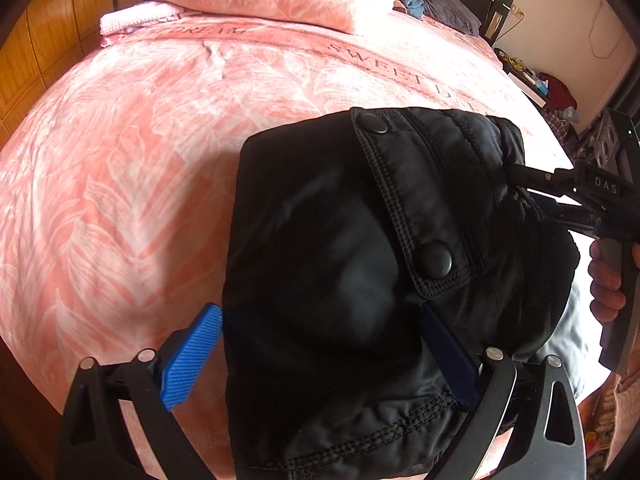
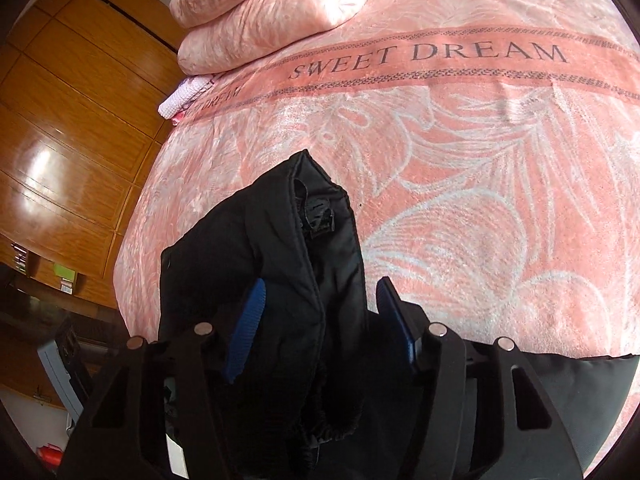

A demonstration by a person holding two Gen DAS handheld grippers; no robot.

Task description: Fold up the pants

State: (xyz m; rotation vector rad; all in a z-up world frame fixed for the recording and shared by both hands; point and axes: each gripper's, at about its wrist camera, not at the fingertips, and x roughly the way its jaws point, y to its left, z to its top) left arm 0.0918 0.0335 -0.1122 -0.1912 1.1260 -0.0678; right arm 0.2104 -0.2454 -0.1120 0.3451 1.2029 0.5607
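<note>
Black padded pants (image 1: 340,240) lie bunched on the pink bed, a pocket flap with two snaps facing up. My left gripper (image 1: 320,312) stands wide open around the near end of the bundle; its left pad sits just beside the cloth edge and its right pad is half buried under a fold. In the right wrist view a thick ridge of the pants (image 2: 288,240) stands up between the pads of my right gripper (image 2: 322,284) and fills the gap, with cloth draped over the left pad. The right gripper (image 1: 520,188) bites the bundle's right edge, a hand (image 1: 604,280) on its handle.
The pink leaf-patterned bedspread (image 1: 120,160) stretches far to the left and ahead. A folded pink quilt (image 2: 272,0) lies at the head of the bed. A wooden wardrobe (image 2: 60,120) lines the left side. A cluttered bedside shelf (image 1: 532,76) stands at the far right.
</note>
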